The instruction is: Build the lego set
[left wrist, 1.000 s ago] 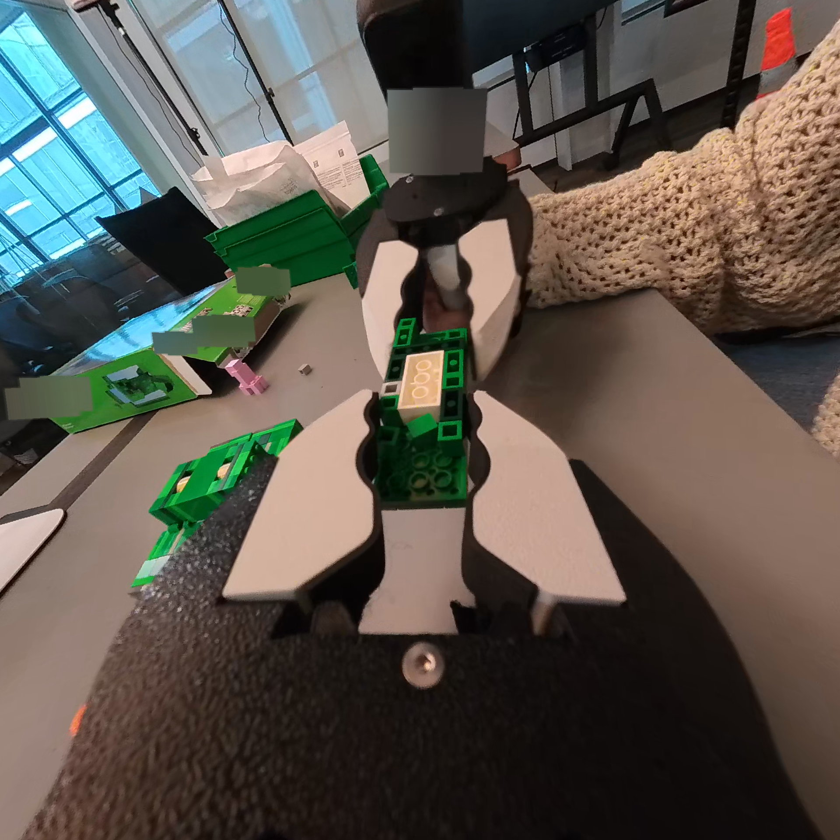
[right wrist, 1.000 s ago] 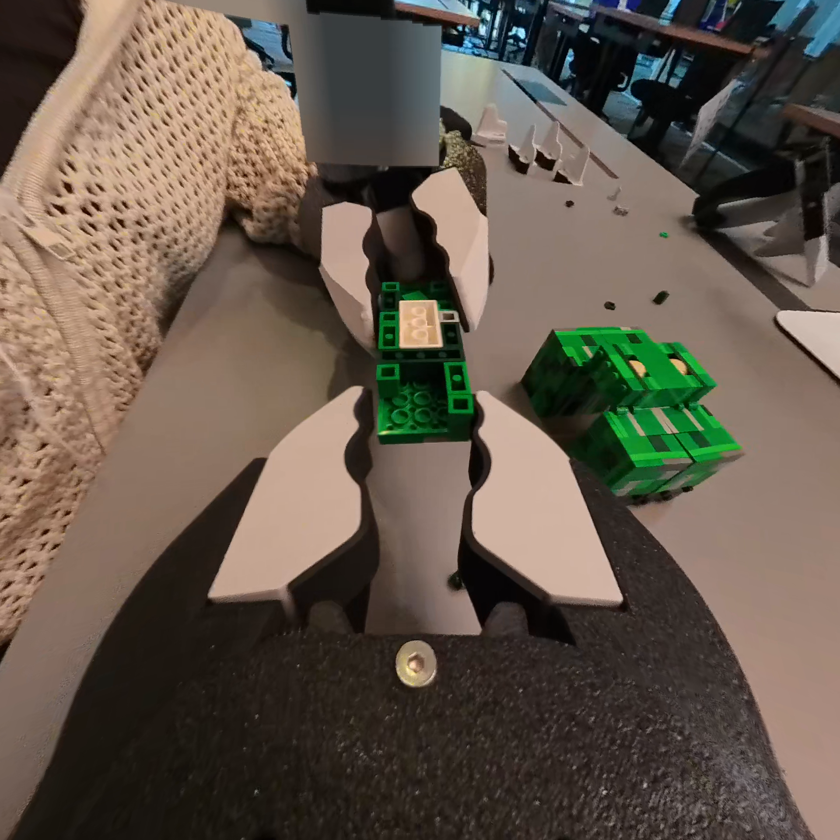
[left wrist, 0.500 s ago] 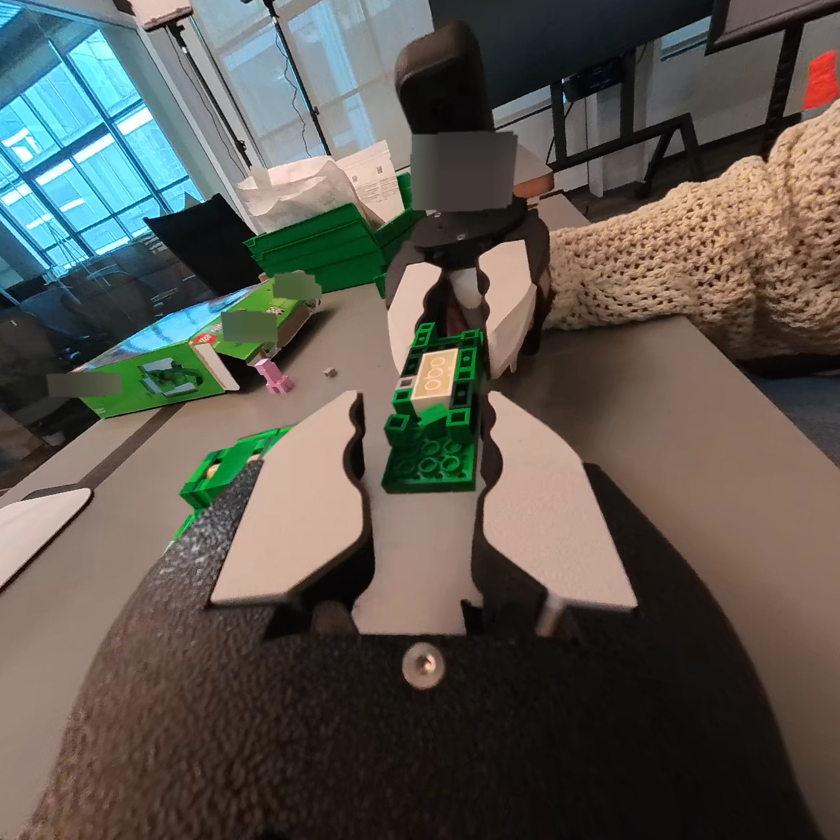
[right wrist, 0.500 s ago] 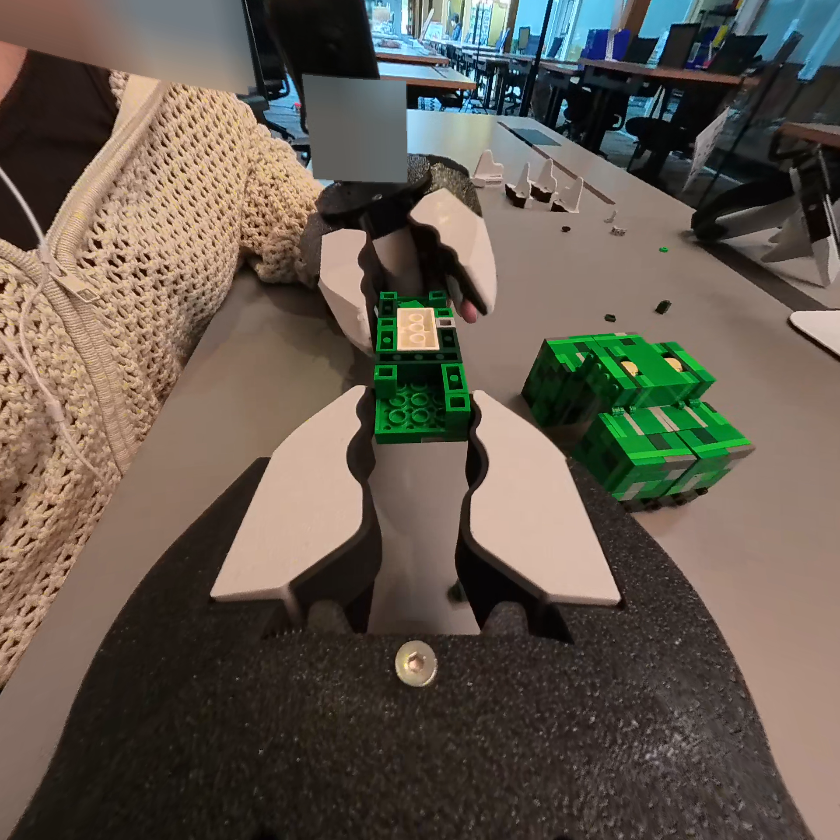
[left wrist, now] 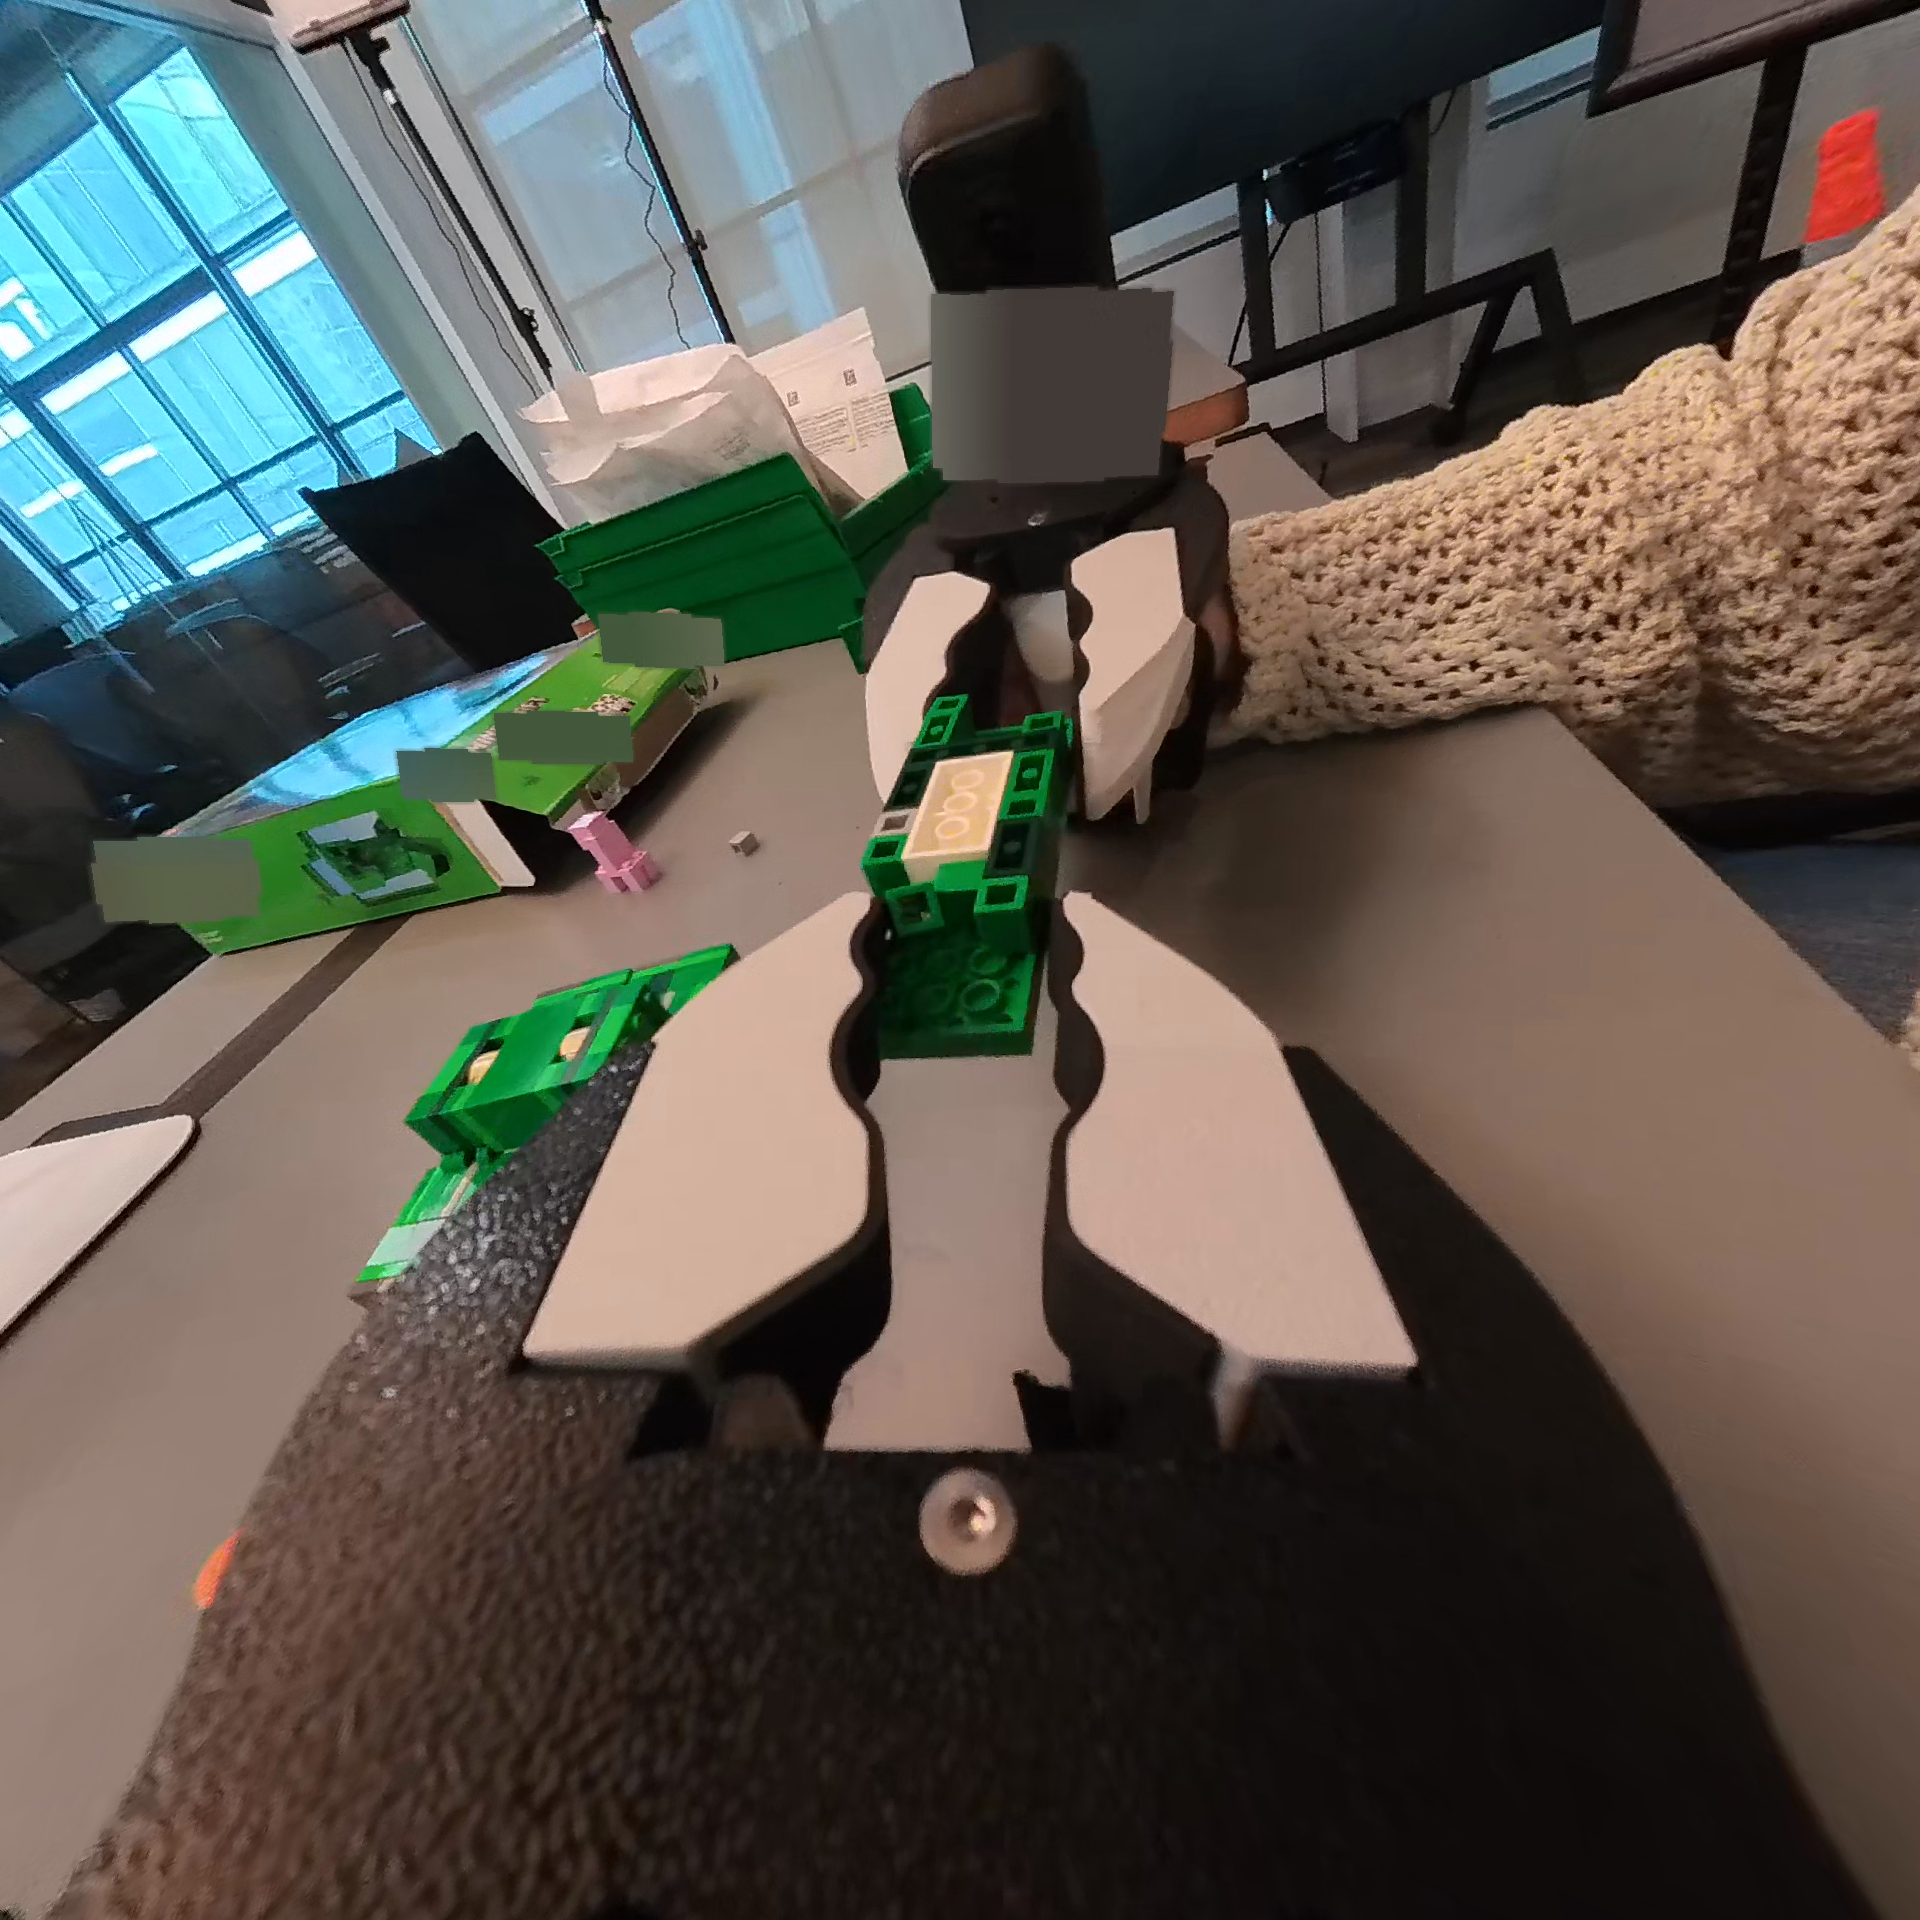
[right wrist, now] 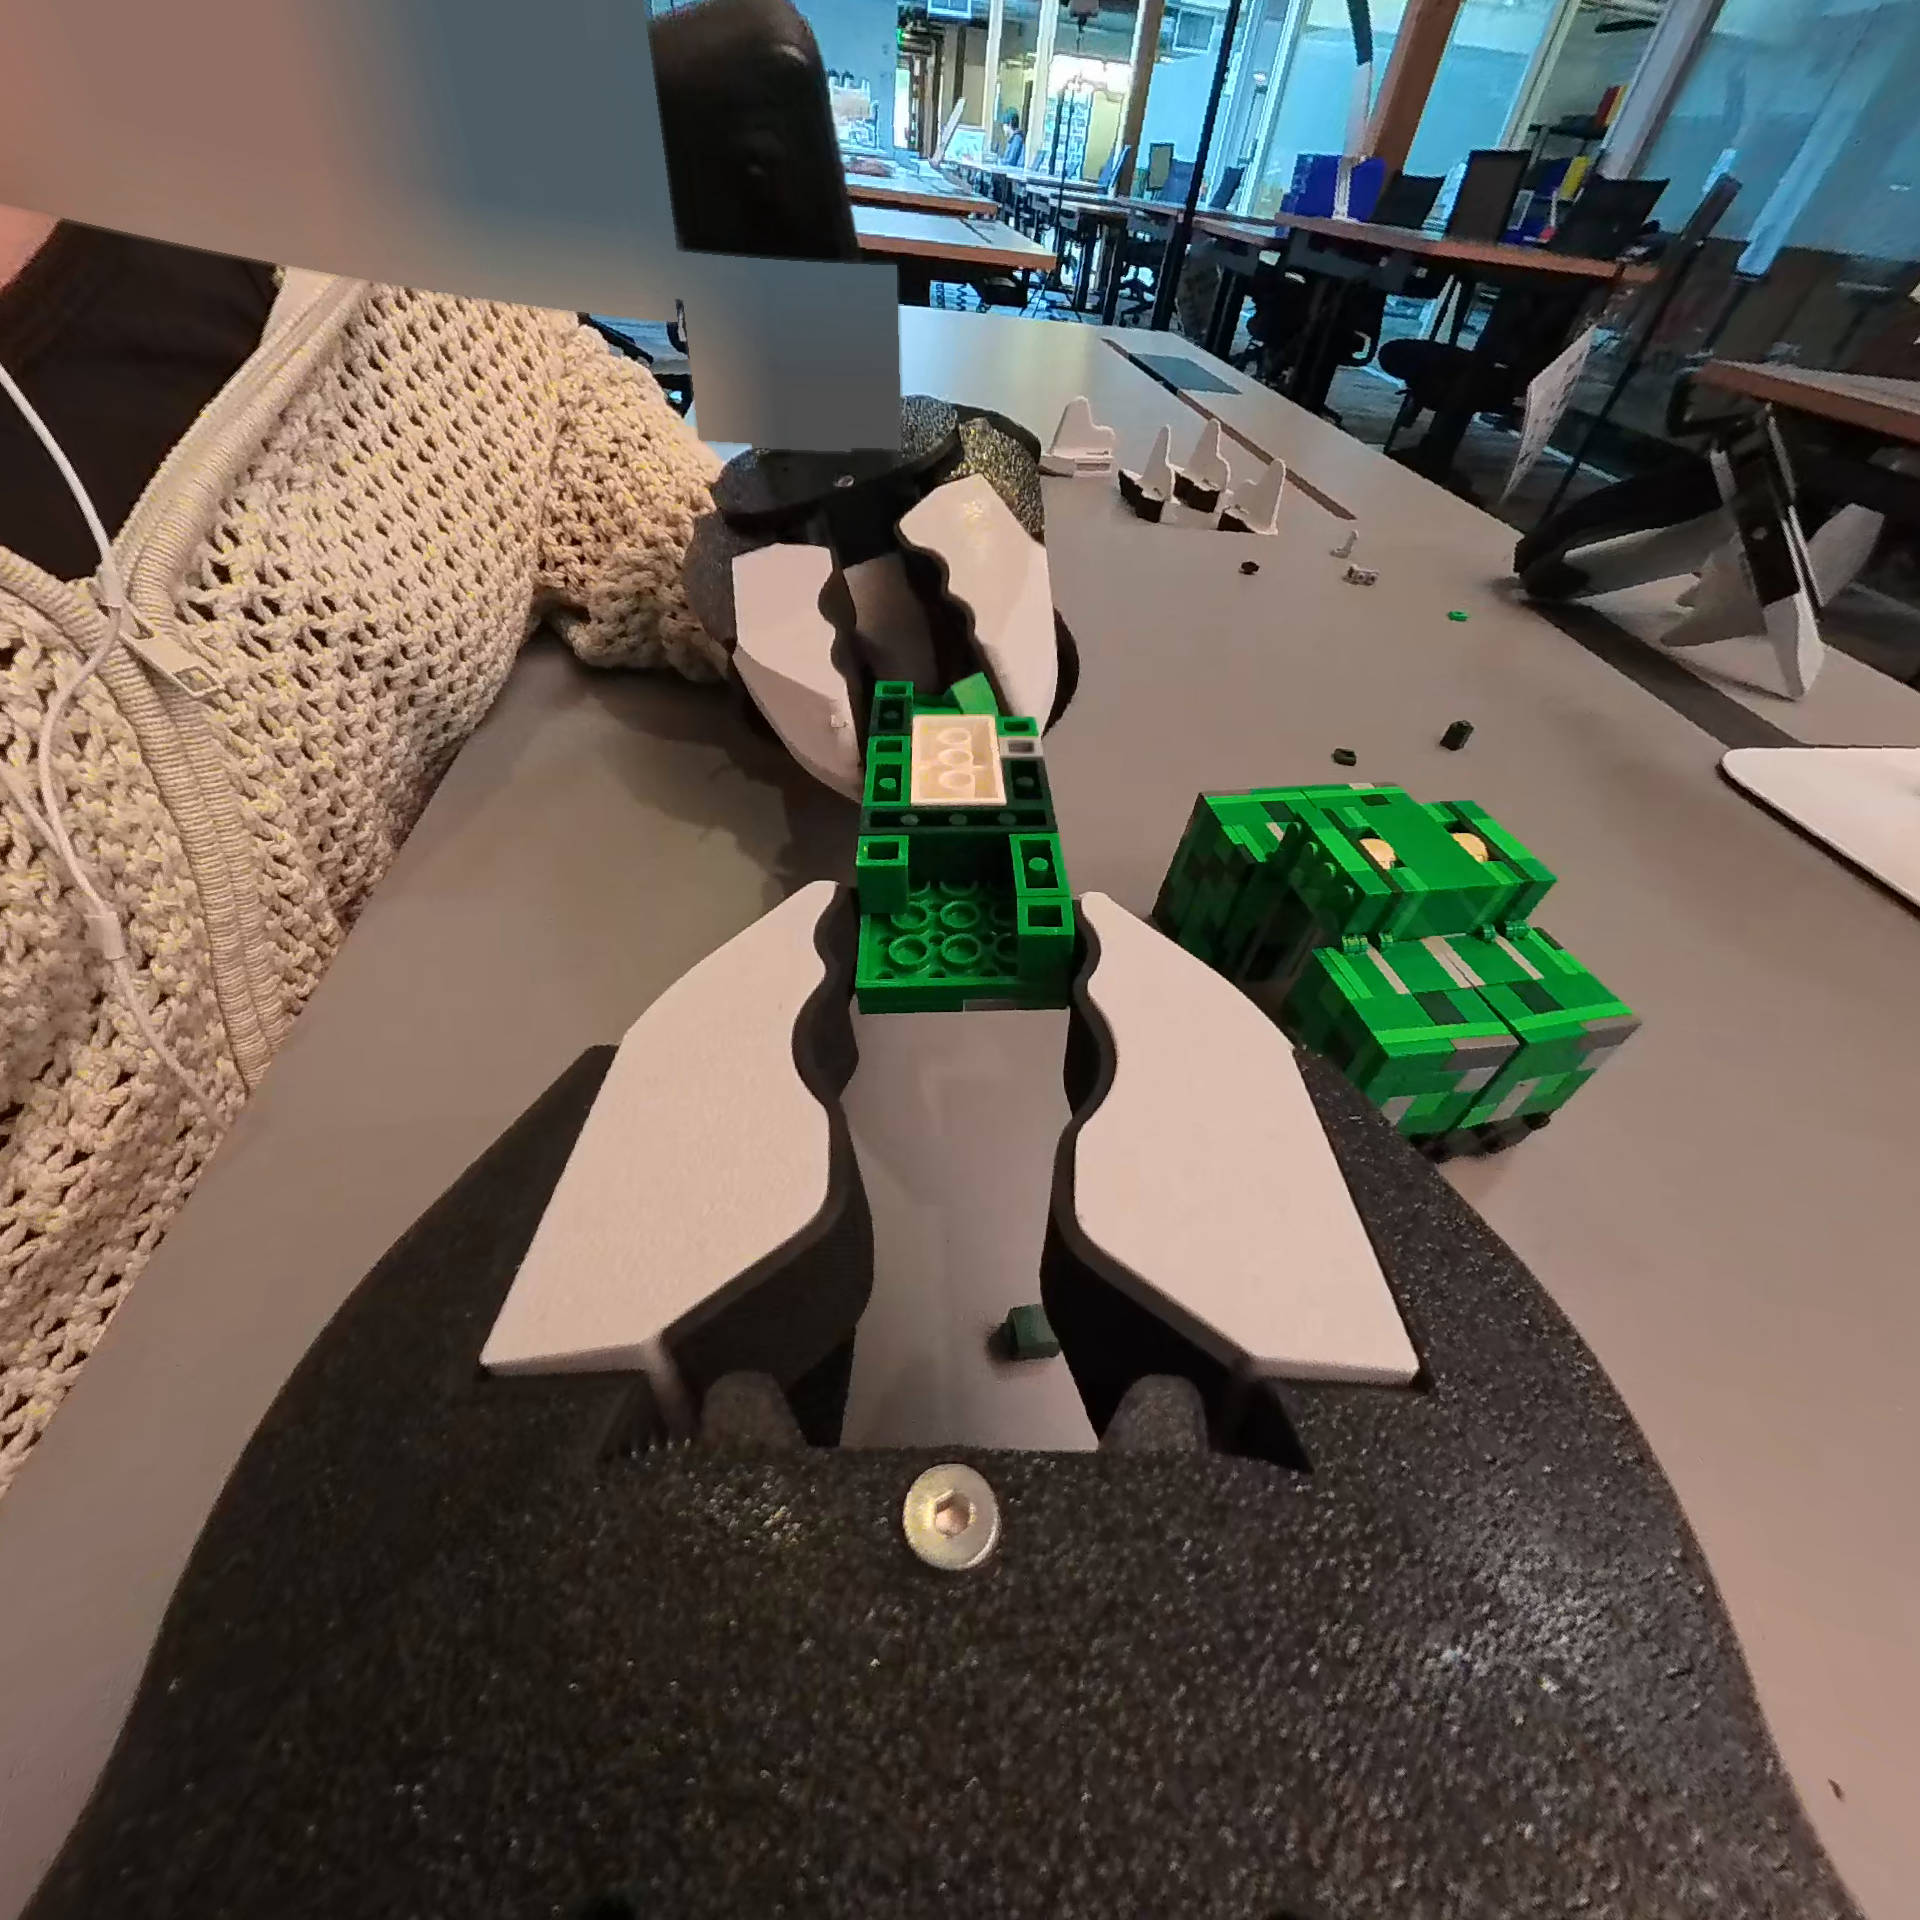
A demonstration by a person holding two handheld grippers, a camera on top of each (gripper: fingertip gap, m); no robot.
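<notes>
From the left wrist view, the left gripper (left wrist: 961, 977) has its jaws narrowed onto the near end of the green lego assembly (left wrist: 966, 883), which has tipped up off the desk (left wrist: 1403, 935) compared with a second ago, when it lay flat; the far end now points toward 12 o'clock, where the right gripper (left wrist: 1023, 727) clamps it. That lift suggests the piece is being raised for inspection or pressing together, though which I cannot tell. At 9 o'clock lie a finished green block (left wrist: 540, 1060), a green box (left wrist: 343, 831) and a small pink figure (left wrist: 618, 857). From the right wrist view, the right gripper (right wrist: 961, 935) pinches the studded end of the green lego assembly (right wrist: 961, 862), with the left gripper (right wrist: 894, 665) opposite. Only this view shows loose dark pieces (right wrist: 1455, 736) at 2 o'clock and a stray stud (right wrist: 1027, 1333) between the jaws' roots.
</notes>
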